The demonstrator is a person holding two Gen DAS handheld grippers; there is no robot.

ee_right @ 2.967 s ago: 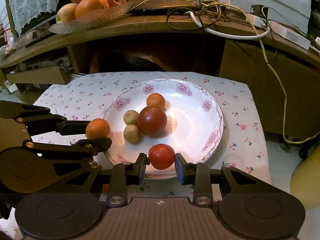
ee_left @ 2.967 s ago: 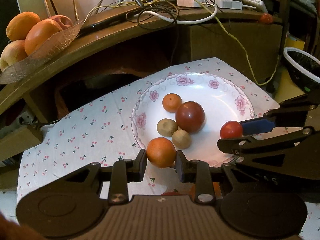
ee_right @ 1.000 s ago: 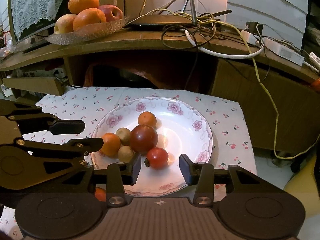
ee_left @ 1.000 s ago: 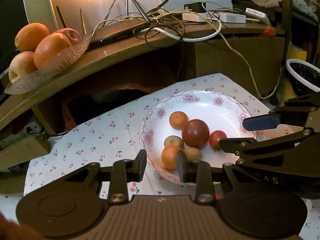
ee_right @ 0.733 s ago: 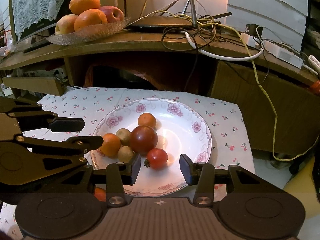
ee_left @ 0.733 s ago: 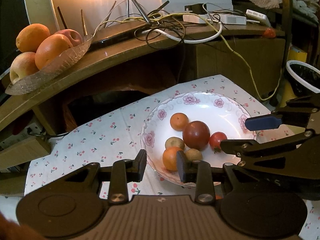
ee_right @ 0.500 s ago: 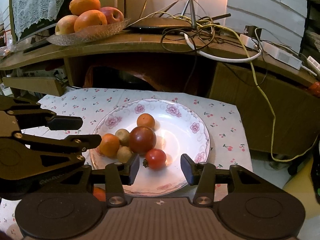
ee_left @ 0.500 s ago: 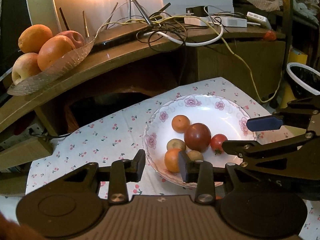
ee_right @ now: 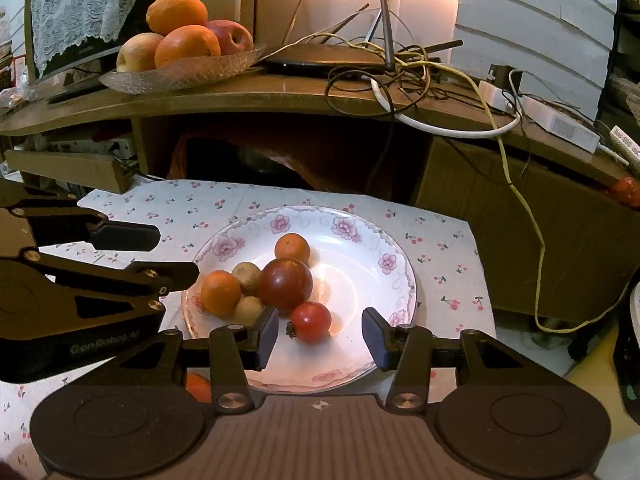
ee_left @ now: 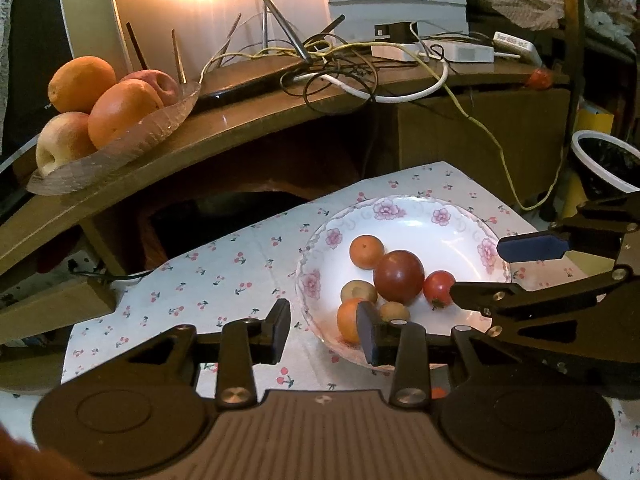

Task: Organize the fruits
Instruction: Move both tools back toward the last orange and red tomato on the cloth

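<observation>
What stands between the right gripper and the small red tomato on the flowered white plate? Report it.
Nothing visible. The right gripper, jaws just opened wider, stands open; the small red tomato lies free ahead of them on the flowered white plate.

My left gripper (ee_left: pixel 323 330) tilts downward with its jaws apart and nothing between the pads. My right gripper (ee_right: pixel 319 338) sits just beside it, angled down the same way, jaws likewise parted and gripping nothing. Both have just been opening a little.
</observation>
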